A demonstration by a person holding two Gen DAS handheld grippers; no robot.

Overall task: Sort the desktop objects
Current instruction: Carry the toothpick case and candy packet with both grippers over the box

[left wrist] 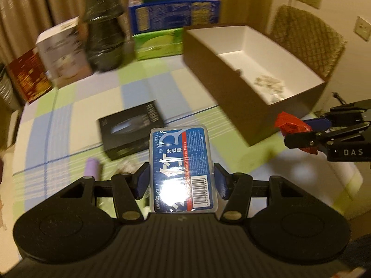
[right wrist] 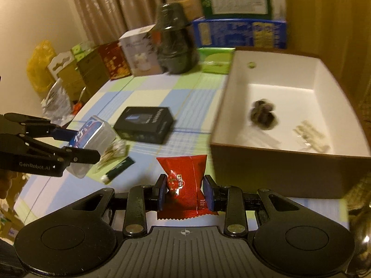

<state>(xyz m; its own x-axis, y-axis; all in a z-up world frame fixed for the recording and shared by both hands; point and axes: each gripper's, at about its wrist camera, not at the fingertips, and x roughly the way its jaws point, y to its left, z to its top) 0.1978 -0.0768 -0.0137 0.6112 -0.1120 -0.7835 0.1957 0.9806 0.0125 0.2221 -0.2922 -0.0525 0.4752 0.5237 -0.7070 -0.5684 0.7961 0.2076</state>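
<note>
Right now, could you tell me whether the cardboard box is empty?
Not empty. The cardboard box holds a dark clump and pale packets on its white floor.

left claw (left wrist: 182, 180): black arms, blue pads, brass round screws, ribbed grey base
right claw (right wrist: 185, 194): black, blue pads, white letters "DAS"

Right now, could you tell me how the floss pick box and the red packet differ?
The floss pick box is a blue, rigid, clear-wrapped case in the left gripper; the red packet is a soft, crinkled foil sachet in the right gripper. The box looks larger. Both are clamped between blue pads, above the checked tablecloth.
</note>
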